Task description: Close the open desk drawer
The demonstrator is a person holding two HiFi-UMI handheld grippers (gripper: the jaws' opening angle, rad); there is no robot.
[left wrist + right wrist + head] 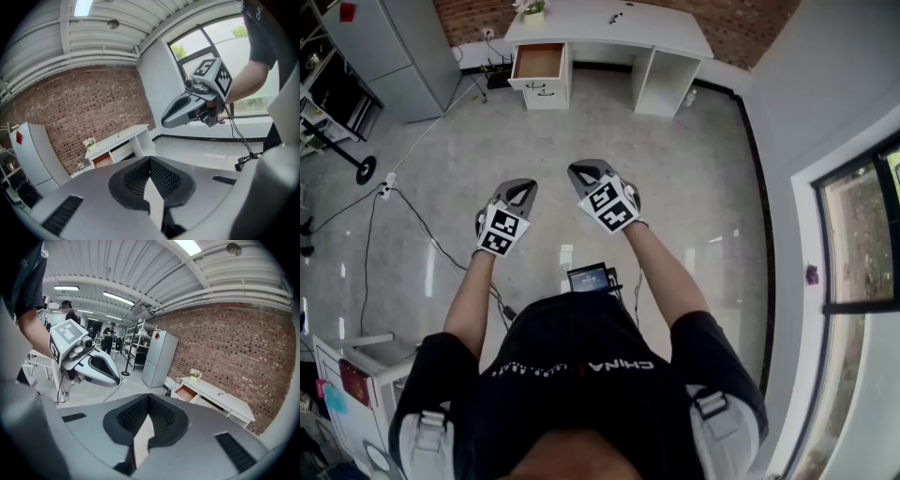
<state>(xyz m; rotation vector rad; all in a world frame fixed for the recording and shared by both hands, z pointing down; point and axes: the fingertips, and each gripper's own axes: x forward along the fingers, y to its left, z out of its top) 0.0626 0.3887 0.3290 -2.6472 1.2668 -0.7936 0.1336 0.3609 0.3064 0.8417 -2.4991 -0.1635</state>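
Observation:
A white desk stands against the brick wall, far across the floor. Its top left drawer is pulled open and shows a brown inside. The drawer also appears small in the left gripper view, and the same drawer in the right gripper view. My left gripper and right gripper hang side by side in mid-air, well short of the desk, pointing toward it. Both are shut with nothing held. Each shows in the other's camera: the right gripper and the left gripper.
A grey cabinet stands left of the desk. Cables trail over the pale floor at the left, near a wheeled stand. A small potted plant sits on the desk. A window wall runs along the right.

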